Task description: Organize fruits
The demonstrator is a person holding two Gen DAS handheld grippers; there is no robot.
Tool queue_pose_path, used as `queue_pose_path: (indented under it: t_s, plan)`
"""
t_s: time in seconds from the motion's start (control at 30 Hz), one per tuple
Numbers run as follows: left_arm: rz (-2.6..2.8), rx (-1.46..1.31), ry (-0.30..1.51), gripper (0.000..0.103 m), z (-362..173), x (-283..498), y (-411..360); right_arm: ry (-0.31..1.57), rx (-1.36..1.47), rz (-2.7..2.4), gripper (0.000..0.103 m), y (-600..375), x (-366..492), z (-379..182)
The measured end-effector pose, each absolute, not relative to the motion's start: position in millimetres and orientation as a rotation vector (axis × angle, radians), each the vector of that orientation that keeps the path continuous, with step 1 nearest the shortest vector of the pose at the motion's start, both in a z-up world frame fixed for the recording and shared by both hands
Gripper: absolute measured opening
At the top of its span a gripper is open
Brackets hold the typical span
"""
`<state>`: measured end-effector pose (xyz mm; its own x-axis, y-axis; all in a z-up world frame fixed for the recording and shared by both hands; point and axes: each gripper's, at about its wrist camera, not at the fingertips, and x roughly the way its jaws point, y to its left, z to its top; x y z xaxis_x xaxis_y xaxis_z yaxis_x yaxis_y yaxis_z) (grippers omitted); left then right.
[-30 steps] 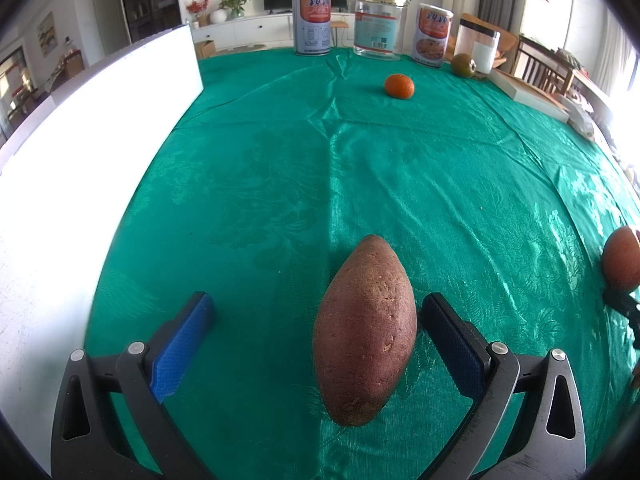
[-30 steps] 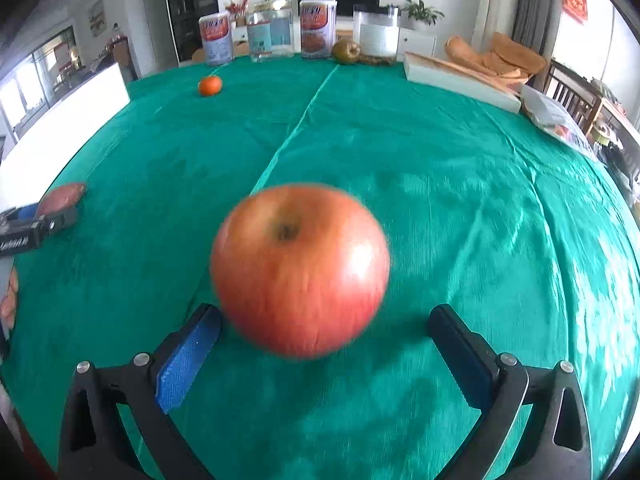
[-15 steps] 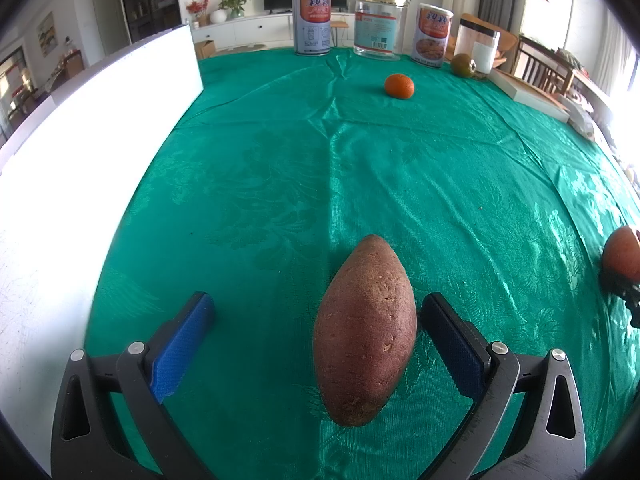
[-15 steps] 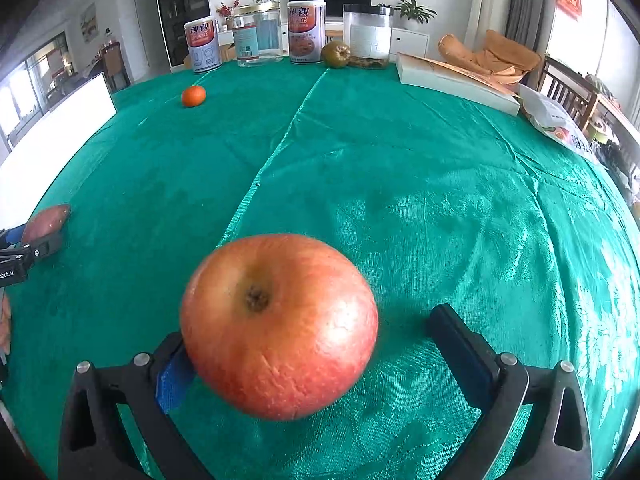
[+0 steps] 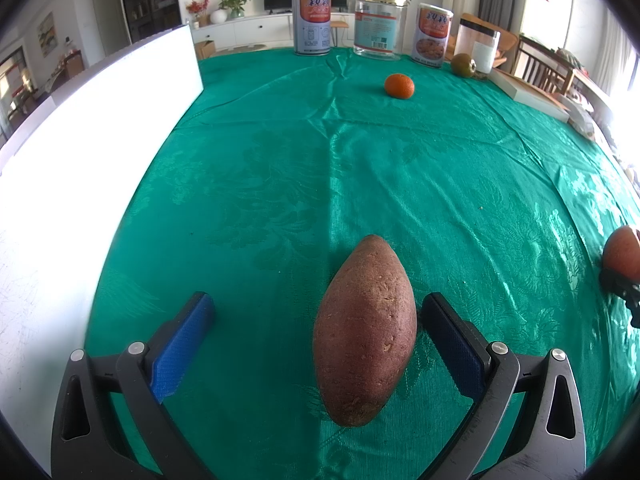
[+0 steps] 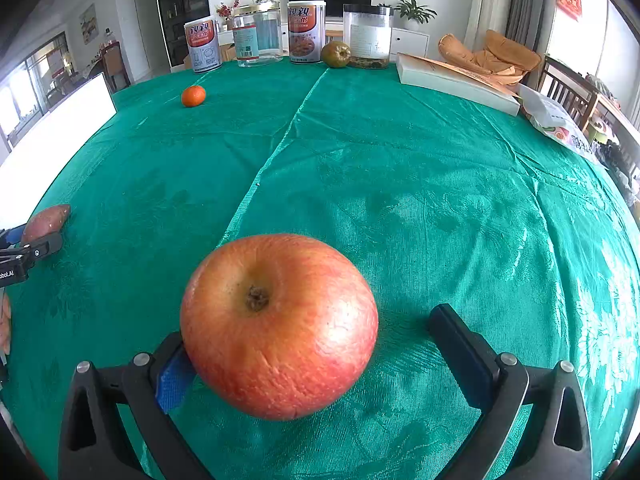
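Observation:
A reddish-brown sweet potato (image 5: 364, 328) lies lengthwise on the green cloth between the fingers of my left gripper (image 5: 318, 304). That gripper is open, with the right pad close to the potato and the left pad well clear. A red apple (image 6: 278, 326) sits stem up on the cloth inside my right gripper (image 6: 308, 326), which is open too. The apple rests against the left finger (image 6: 174, 376), with a gap to the right finger (image 6: 460, 344). An orange (image 5: 399, 85) and a green-brown pear (image 6: 336, 54) lie far back.
A white board (image 5: 80, 140) runs along the table's left side. Cans and jars (image 6: 306, 32) line the far edge, with a flat white box (image 6: 456, 82) and a plastic bag (image 6: 556, 124) at the right. Green cloth (image 6: 360, 152) covers the middle.
The apple was blurred and higher in the right wrist view; now it is sharp, lower and against the left finger. The left gripper and sweet potato have not moved.

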<state>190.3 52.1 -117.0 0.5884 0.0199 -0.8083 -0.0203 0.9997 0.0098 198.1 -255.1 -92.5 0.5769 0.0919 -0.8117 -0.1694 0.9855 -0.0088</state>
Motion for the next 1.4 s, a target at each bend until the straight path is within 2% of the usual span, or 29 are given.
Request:
queue_pose_path:
  t_s: [1.4]
  plan:
    - [0.054, -0.02, 0.941, 0.102, -117.8, 195.0, 54.1, 0.944, -0.089, 0.153, 0.103, -254.6, 197.9, -92.6]
